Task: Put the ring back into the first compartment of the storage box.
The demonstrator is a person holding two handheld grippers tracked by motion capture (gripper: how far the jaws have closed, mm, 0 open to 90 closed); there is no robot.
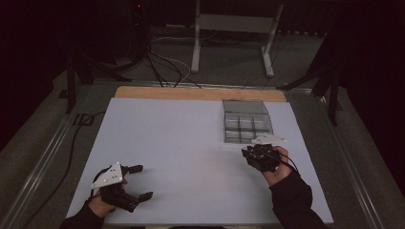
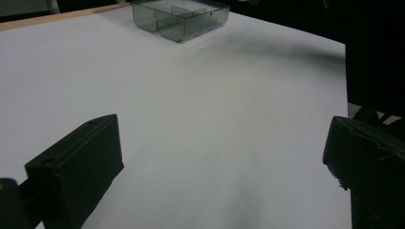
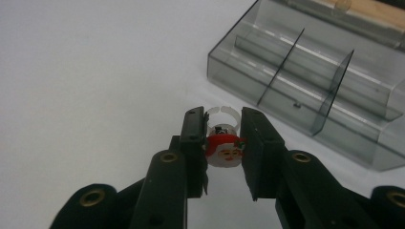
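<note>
right gripper view: ring (image 3: 223, 143) clamped beside organizer (image 3: 305, 81).

High camera looks forward and down over the whole worktop (image 1: 191, 143); both gripper cameras sit low, sharing the compartment box (image 2: 179, 19) near its far-right corner.

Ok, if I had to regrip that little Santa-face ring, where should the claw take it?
By the flat red-and-white Santa face of the small clear plastic ring, squeezed across its two side edges, as the right claw holds it now. The thin open band behind offers little surface and would likely slip.
</note>
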